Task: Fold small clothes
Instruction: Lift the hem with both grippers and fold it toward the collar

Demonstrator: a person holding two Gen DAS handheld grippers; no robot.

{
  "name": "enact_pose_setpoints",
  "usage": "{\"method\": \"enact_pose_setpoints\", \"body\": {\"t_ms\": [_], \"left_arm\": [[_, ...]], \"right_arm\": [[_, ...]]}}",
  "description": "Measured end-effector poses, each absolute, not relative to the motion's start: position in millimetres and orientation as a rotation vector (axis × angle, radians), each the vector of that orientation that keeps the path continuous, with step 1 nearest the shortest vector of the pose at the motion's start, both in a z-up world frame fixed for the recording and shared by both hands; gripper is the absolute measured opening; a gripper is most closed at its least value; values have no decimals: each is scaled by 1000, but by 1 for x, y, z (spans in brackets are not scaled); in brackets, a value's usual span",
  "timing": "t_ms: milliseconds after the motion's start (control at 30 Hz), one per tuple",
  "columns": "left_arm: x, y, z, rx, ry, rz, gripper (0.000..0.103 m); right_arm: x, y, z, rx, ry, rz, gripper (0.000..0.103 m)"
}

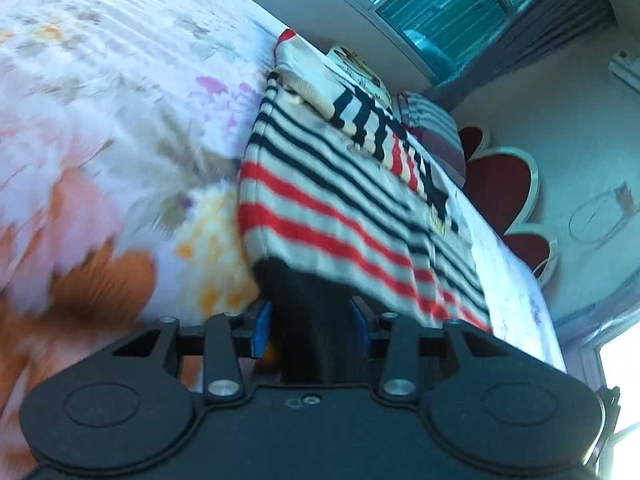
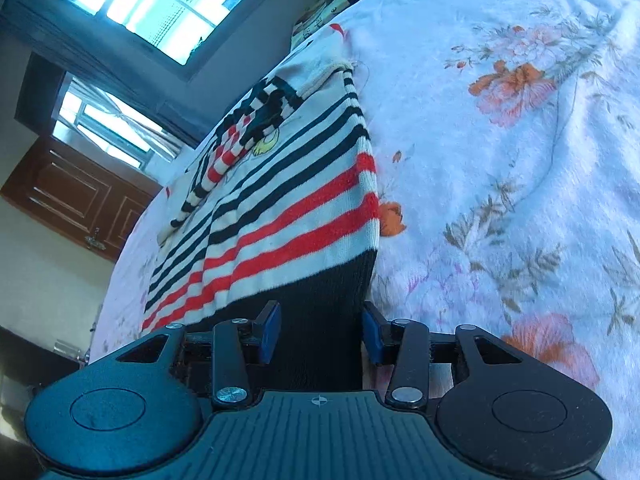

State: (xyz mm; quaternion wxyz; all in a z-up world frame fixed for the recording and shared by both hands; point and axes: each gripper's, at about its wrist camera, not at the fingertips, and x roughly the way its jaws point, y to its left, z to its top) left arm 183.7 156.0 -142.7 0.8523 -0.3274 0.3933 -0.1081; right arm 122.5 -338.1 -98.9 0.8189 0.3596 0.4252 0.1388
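Note:
A small knit sweater (image 1: 340,200) with cream, black and red stripes and a black hem lies on the floral bed sheet (image 1: 100,120). Its sleeves are folded over the chest. In the left wrist view my left gripper (image 1: 312,328) has the black hem between its blue pads (image 1: 262,332) at one bottom corner. In the right wrist view the same sweater (image 2: 280,208) shows, and my right gripper (image 2: 320,332) has the black hem (image 2: 324,304) between its blue pads (image 2: 270,332) at the other bottom corner. The fingertips are hidden by the cloth.
The floral sheet (image 2: 500,160) spreads wide beside the sweater. A cartoon-print pillow (image 1: 360,68) and a striped pillow (image 1: 436,132) lie beyond the collar. A red flower-shaped headboard (image 1: 504,184), windows (image 2: 160,0) and a wooden cabinet (image 2: 72,196) stand around the bed.

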Motion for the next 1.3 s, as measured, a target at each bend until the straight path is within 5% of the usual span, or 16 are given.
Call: {"method": "enact_pose_setpoints", "body": {"t_ms": [300,367,533,733,767,800,833,1300], "left_arm": [[184,144,-146,-680,852,-330,37],[166,141,-148,-670,847,-353,37],[158,150,-155,-719,835,-317,24],[171,149,-155,-758,814,-297,26],[172,147,-155,-760,811,-304,24],[171,144,-154,-724,812,-289,9],[170,141,-150,-666,822,-256,7],[164,139,-148,-574,820,-233,8]], "right_arm": [[133,-334,-106,803,944,367,42],[122,-327,-108,780,959,400,29],[106,-331,-115,834,935,398,27],[119,-328,-107,806,937,383,26],[120,-325,-105,786,940,383,5],[120,-324,-103,767,935,386,5],[118,-324,-99,760,917,387,5],[121,-327,-111,754,959,355,5]]}}
